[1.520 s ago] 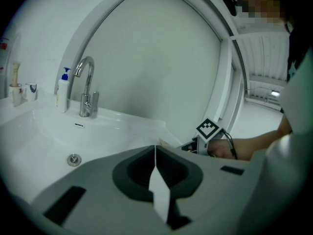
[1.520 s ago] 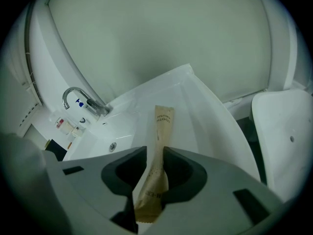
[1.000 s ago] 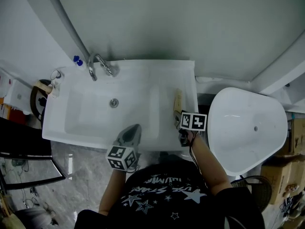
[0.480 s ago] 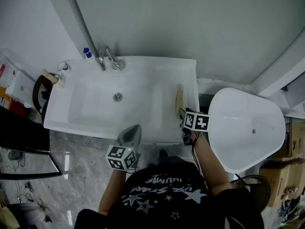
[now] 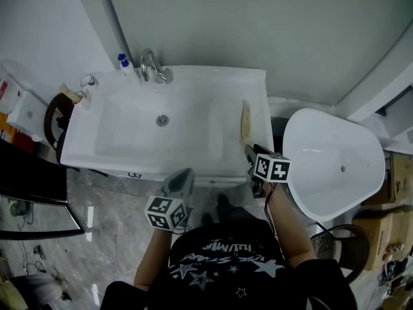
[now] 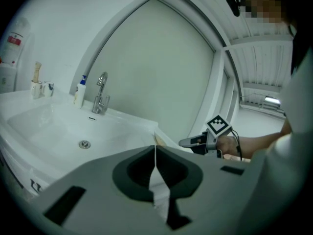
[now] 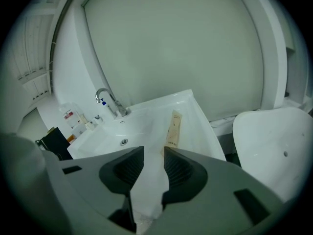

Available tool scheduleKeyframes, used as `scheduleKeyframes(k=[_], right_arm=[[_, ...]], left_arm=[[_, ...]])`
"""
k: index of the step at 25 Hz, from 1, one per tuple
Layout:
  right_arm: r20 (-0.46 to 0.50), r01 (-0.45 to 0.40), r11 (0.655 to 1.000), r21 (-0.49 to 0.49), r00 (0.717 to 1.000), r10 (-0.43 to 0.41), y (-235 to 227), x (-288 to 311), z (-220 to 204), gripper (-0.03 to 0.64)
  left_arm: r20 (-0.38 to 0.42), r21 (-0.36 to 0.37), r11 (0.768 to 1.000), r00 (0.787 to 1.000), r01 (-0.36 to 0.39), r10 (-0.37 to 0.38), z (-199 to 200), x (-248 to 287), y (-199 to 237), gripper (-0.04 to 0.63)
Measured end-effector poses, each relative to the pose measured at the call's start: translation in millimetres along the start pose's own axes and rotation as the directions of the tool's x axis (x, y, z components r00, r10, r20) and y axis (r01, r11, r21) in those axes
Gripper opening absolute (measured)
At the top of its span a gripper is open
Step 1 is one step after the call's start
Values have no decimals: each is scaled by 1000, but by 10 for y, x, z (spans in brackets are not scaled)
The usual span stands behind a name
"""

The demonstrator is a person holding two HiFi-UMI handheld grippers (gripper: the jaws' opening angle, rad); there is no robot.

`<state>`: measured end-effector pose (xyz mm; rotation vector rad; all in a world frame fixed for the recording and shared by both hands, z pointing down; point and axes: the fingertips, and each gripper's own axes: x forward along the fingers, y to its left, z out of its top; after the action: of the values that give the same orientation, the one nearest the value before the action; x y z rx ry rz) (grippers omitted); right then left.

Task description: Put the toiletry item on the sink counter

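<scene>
Tube (image 5: 245,123) lies flat on the sink counter (image 5: 257,89), on the ledge well to the right of the faucet (image 5: 152,67) and nearer you than it. Nothing touches it. Judged from that, the placing step looks finished.

Your right gripper (image 5: 250,154) sits just short of the tube's near end, further from the faucet than the tube is. In the right gripper view the jaws stand wide and are closing, with only bare white basin and counter showing between them, so the right gripper (image 7: 154,153) holds nothing. It probably sits there because it is the arm on the tube's side and is clear of the tube.

Your left gripper (image 5: 183,175) hangs at the front edge of the sink, straight out from the faucet. Its jaws are pressed together with nothing in them, as the left gripper view shows (image 6: 155,150). It appears parked, not needed here.

Tube axis: the long side runs front to back, parallel to the counter's right edge, one end toward the faucet wall and the other toward you. Which end carries the cap is too small to tell. In the right gripper view the tube (image 7: 172,129) leans slightly left of straight ahead.
</scene>
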<state>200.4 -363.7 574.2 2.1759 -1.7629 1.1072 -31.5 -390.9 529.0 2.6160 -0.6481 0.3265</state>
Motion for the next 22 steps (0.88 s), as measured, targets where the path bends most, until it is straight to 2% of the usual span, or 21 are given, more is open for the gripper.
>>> scheduleKeyframes(k=[7, 14, 22], right_arm=[[48, -81, 994, -80, 995, 85, 338, -196, -97, 27], [47, -173, 976, -135, 982, 181, 642, -166, -99, 15], [-2, -230, 954, -191, 972, 234, 659, -269, -167, 15]], left_arm=[[4, 13, 1000, 1000, -5, 5, -78, -156, 73, 20], [-5, 14, 999, 1000, -30, 30, -151, -301, 95, 20], [19, 8, 998, 998, -61, 61, -127, -309, -128, 20]])
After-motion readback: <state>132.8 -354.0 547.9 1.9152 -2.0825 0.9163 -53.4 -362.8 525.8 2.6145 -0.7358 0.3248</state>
